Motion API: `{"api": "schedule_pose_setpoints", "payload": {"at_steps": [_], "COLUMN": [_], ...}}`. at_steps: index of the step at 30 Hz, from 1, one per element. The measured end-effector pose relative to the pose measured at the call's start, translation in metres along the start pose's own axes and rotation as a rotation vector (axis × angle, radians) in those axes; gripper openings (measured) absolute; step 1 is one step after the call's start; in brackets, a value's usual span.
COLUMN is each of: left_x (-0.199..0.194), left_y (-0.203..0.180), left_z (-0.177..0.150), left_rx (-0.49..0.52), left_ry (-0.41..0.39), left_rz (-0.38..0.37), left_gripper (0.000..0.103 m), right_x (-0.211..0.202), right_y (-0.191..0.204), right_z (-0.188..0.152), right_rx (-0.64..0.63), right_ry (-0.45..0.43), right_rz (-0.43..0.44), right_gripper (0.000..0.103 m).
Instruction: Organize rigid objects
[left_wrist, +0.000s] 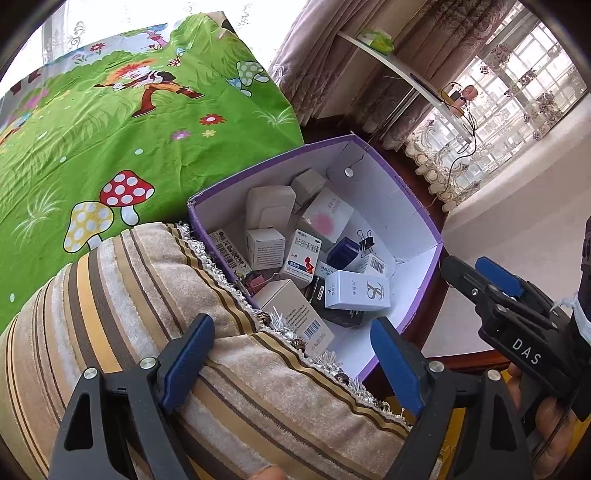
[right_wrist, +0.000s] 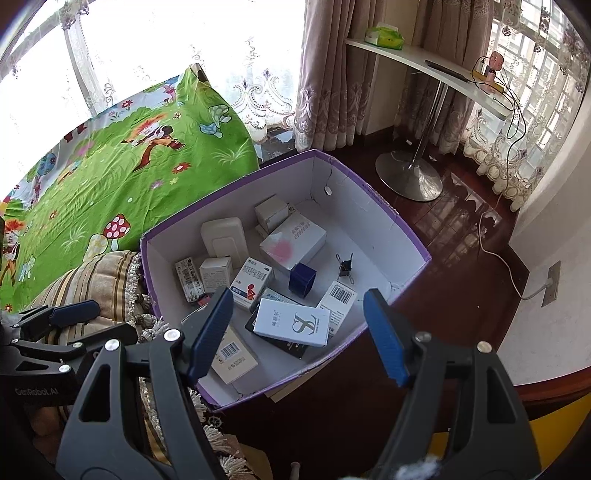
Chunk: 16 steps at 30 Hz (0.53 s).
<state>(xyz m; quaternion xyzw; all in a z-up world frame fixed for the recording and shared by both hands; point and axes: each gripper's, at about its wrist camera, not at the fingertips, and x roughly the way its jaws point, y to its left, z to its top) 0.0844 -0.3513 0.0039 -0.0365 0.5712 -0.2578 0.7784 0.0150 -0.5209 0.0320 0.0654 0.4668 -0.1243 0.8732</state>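
Note:
A purple cardboard box (right_wrist: 373, 195) with a white inside holds several small cartons, among them a white carton with a grey logo (right_wrist: 291, 321), a dark blue cube box (right_wrist: 302, 279), a pink-spotted white box (right_wrist: 291, 240) and a black binder clip (right_wrist: 345, 267). The box also shows in the left wrist view (left_wrist: 424, 218). My right gripper (right_wrist: 299, 332) is open and empty above the box's near edge. My left gripper (left_wrist: 295, 365) is open and empty over a striped cushion (left_wrist: 147, 314), left of the box. The right gripper (left_wrist: 491, 280) appears in the left wrist view.
A green cartoon-print sheet (right_wrist: 122, 162) lies behind the cushion. A white shelf table (right_wrist: 424, 62) on a metal stand (right_wrist: 410, 173) holds a tissue pack and small devices. Dark wood floor, curtains, a cable (right_wrist: 498, 254) and a wall socket lie to the right.

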Motion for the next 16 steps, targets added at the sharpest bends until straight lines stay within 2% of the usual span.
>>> {"api": "schedule_pose_setpoints", "payload": {"at_steps": [16], "left_x": [0.0014], "left_y": [-0.0055], "left_z": [-0.0019], "left_rx": [0.031], "left_ry": [-0.012], "left_rz": [0.018], "left_gripper": [0.089], "right_x": [0.004], "right_y": [-0.0032], "right_z": [-0.0035], "right_rx": [0.011], "right_ry": [0.01], "right_rz": [0.005], "right_gripper": [0.076]}}
